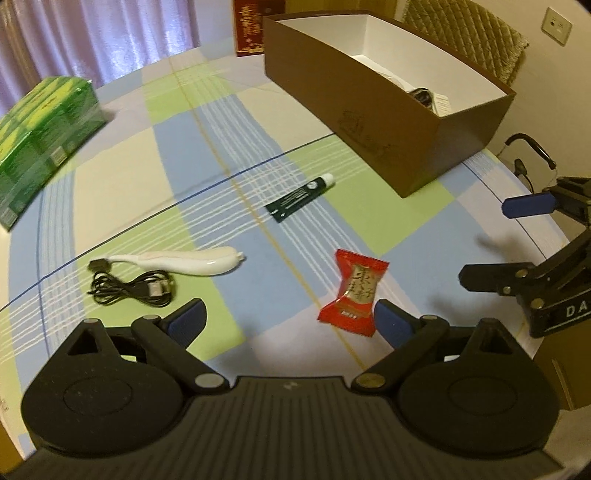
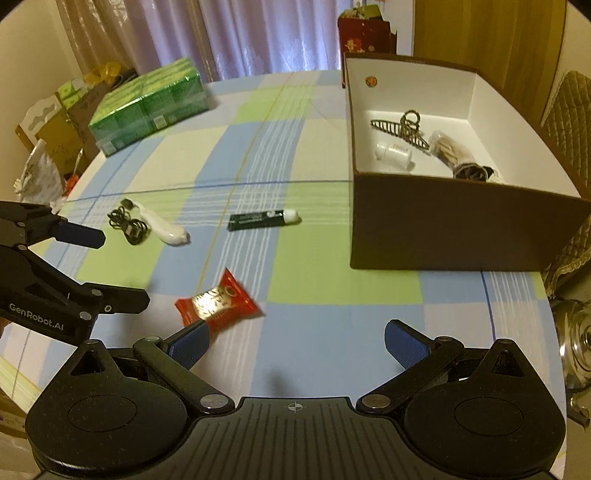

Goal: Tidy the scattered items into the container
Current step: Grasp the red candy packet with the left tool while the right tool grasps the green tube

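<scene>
Cardboard box (image 2: pixel 443 225), brown outside and white within, sits on the checked tablecloth (image 2: pixel 332 288), some items already inside. Left gripper (image 1: pixel 291 325) and right gripper (image 2: pixel 295 343) both hover spread and empty. Red foil snack packet (image 1: pixel 352 293) lies just ahead; best straddle its short width, then close gently.

green pack (image 2: pixel 149 107) on checked tablecloth (image 2: pixel 317 288) | red box (image 2: pixel 364 35) behind | curtain (image 2: pixel 236 33) | kettle (image 2: pixel 576 343) at right edge

Surface cloth (image 1: pixel 122 177) was blue/green/cream plaid; box (image 1: pixel 369 122) brown outside, white inside; candy wrapper (image 1: pixel 352 293) red; tube (image 1: pixel 295 201) dark green w/ white cap.
</scene>
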The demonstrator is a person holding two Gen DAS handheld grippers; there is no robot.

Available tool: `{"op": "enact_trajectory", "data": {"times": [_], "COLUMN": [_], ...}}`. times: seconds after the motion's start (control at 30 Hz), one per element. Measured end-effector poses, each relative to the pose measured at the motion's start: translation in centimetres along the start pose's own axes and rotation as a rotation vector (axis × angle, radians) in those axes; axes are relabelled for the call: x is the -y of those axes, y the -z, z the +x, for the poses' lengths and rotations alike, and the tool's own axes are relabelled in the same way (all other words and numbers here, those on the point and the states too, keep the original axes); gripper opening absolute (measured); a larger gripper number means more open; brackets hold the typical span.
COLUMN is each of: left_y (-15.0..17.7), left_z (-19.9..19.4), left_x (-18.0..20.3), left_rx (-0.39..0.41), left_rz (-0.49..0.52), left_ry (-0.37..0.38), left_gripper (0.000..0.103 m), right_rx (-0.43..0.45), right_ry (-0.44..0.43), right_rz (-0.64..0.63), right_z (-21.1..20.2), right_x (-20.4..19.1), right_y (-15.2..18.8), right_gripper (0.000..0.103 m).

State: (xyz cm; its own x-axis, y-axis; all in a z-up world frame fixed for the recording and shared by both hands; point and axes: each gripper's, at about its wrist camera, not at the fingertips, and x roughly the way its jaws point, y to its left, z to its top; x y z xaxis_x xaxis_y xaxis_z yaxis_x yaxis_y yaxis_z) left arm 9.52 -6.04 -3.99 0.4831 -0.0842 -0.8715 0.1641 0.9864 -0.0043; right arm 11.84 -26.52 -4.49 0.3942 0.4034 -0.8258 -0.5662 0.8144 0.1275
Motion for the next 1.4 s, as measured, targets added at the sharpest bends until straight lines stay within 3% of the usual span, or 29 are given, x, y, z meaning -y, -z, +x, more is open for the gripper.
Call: {"op": "enact_trajectory", "data": {"times": [0.17, 0.23, 0.4, 0.67, 0.8, 1.07, 1.4], "left_y": [-0.2, -0.2, -0.6, -1.6, -1.4, -0.2, 0.5], "left_z": [1.1, 1.7, 3.6, 6.6, 7.6, 5.2, 1.5], "left_x": [1.3, 2.0, 3.3, 4.4, 4.3, 0.9, -4.6], "left_rx": [0.001, -0.006, -0.027, -0.072, -0.097, -0.078, -0.034], "left_rz": [0.058, 0.084, 0.123, 0.125, 0.106, 0.008, -0.13], "left_ry": [0.027, 0.046, 0.085, 0.102, 0.108, 0.054, -0.05], "left_gripper": [0.09, 0.081, 0.075, 0.057, 0.024, 0.022, 0.023], "right_rx": [-0.014, -0.018, -0.035, -0.054, -0.053, -0.031, 0.103], "right_ry": [0.003, 0.0, -0.005, -0.011, -0.034, -0.112, -0.162], "right_rz": [0.021, 0.029, 0.047, 0.065, 0.058, -0.005, -0.032], "right_z": [0.5, 0.6, 1.0, 1.5, 1.7, 2.7, 5.3], "right_x": [1.6, 2.1, 3.2, 4.9, 4.9, 2.7, -2.3], "right_y": [0.1, 0.2, 0.3, 0.3, 0.0, -1.0, -3.8], "right_gripper": [0.103, 0.103, 0.103, 0.103, 0.103, 0.103, 0.103]}}
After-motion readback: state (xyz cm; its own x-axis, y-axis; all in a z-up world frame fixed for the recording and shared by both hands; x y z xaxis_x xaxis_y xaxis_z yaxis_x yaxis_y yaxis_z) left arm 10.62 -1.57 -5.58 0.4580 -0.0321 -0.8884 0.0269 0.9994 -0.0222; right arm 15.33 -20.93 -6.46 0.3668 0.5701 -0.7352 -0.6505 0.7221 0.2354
